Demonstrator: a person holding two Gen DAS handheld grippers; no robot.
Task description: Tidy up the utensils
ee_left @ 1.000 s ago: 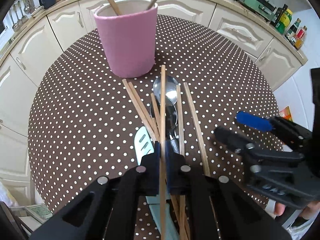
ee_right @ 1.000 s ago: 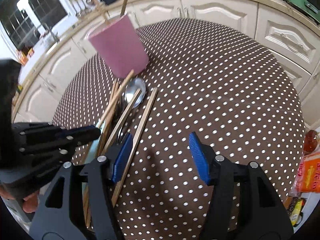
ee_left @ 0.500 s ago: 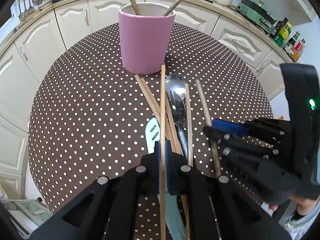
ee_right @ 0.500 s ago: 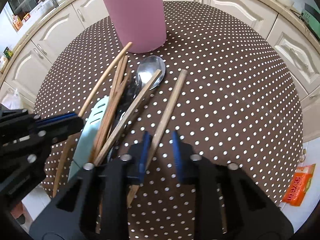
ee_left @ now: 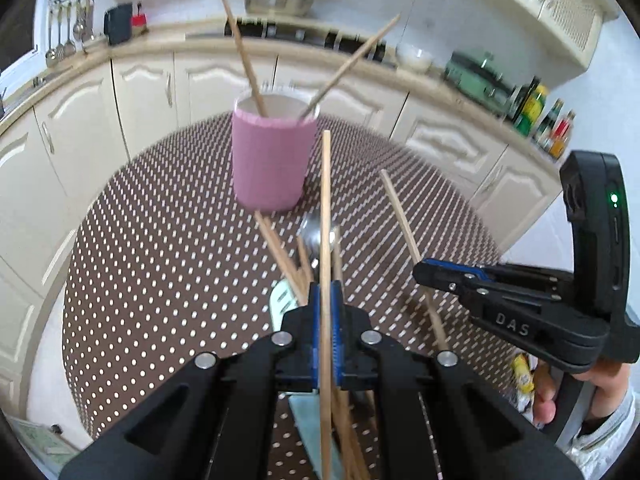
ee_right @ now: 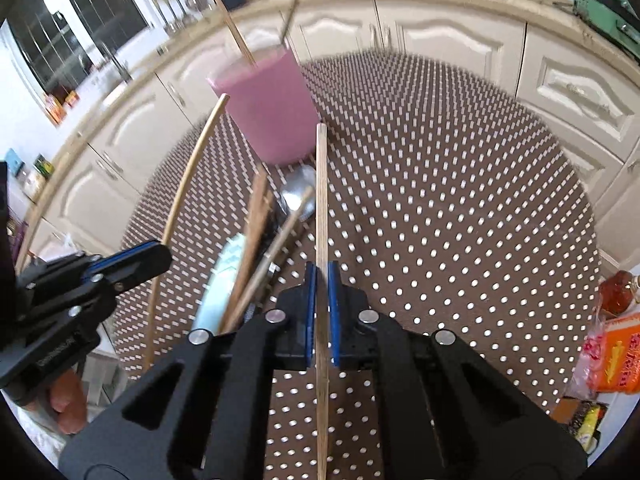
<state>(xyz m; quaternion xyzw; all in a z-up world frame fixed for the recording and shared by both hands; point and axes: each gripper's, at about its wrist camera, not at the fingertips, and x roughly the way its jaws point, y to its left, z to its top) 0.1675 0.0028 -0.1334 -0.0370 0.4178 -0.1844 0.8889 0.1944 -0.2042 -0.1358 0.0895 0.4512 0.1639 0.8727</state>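
Risking a slip or a swing: each stick pinched partway along its length, so any tilt could be turning it in the pads. Also risking a clash, with the two claws close together and both free tips heading for one narrow pink cup (ee_left: 273, 160), already crowded by two sticks leaning out of it. Possibly knocking the cup over by catching its rim.

Left claw (ee_left: 327, 312) clenching a chopstick (ee_left: 326, 216) at lower centre of its view, tip pointing up toward the cup, raised above the table (ee_left: 160, 260). Right claw (ee_right: 321, 304) clenching a flat stick (ee_right: 321, 200) likewise, aiming just right of the cup (ee_right: 268, 108). Both leaning forward, angled slightly down.

Remaining pile (ee_left: 304, 256) of sticks, spoon and pale knife lying in mid-frame below the cup, between the claws.
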